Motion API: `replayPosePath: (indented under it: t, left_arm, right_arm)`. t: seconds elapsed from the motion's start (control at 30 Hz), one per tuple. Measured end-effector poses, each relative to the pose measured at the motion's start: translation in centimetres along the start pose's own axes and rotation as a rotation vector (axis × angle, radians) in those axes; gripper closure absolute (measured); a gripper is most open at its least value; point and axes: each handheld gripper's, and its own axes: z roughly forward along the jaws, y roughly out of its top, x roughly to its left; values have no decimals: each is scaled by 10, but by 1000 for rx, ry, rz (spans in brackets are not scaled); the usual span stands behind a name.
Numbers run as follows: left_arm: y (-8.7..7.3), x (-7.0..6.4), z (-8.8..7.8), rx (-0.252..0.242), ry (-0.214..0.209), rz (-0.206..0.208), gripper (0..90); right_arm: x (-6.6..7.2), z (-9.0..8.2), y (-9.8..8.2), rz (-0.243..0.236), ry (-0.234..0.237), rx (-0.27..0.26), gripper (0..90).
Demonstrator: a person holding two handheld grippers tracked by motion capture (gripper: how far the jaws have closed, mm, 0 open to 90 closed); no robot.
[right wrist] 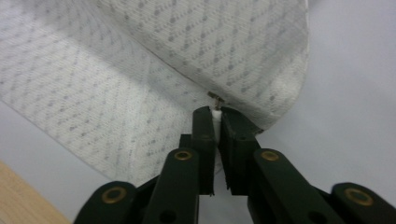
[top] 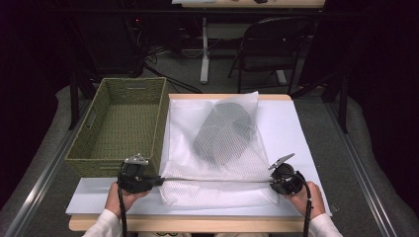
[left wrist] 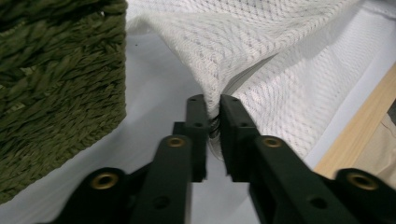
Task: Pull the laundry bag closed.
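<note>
Left hand-held gripper (top: 160, 180) and right hand-held gripper (top: 271, 183), each clenched on a near corner of the white mesh bag (top: 217, 173), stretch its near edge taut between them; the bag lies on the white sheet (top: 291, 128) covering the desk (top: 188, 224). A dark item (top: 225, 133) inside the bag, toward 12 o'clock from the grippers, stays indistinct through the mesh, and no writing is legible. The left gripper view shows the bunched corner beside the green woven basket (left wrist: 56, 84) at 10 o'clock, while the right gripper view shows a small metal piece (right wrist: 215, 97), probably a zipper end, at the pinched corner.
</note>
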Motion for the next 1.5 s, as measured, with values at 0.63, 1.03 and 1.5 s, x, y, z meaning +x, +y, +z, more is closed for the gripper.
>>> replayPosePath:
  t: [0.63,1.03,1.5]
  left_arm:
    - [4,-22,-31,-25,55,77,157]
    - [-24,-41,-83,-165,174,135,85]
    - [-83,-45,-98,-177,194,52,69]
  right_arm:
    - [3,-40,-2,-6,68,-169,281]
    - [22,-87,-29,36,-9,-319,112]
    - [45,-95,-91,117,-52,-327,27]
